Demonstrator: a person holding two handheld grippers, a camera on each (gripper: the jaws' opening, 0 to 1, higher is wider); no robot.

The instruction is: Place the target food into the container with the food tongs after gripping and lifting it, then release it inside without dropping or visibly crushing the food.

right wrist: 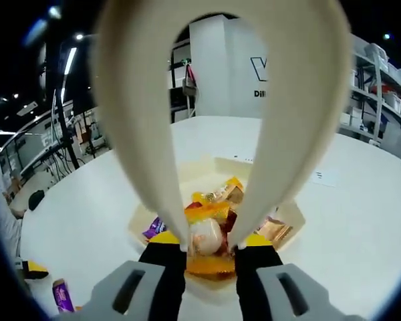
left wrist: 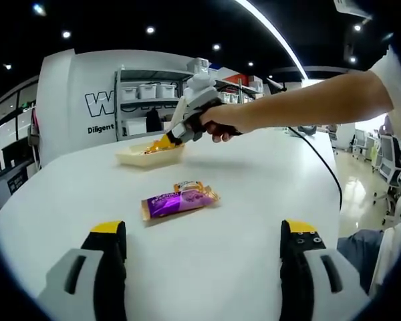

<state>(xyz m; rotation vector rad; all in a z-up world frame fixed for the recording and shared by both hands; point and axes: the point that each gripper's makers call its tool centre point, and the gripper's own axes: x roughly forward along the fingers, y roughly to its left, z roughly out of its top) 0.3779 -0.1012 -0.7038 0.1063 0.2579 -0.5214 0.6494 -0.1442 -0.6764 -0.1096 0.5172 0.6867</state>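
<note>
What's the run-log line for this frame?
right gripper: shut on tongs, over tray | snack: between tong tips | left gripper: open, empty | purple packet: on table

A big open workplace, like a lab or demo hall

A wide white table stands in a large room with a dark ceiling set with small spot lamps and one long light strip. Behind it a white wall carries large dark lettering, cut off, beside metal shelves loaded with pale storage bins. More shelves with boxes line the far side in the right gripper view. A glossy floor runs off towards desks and office chairs. A black cable trails over the table, and stands with cables rise past its edge.
</note>
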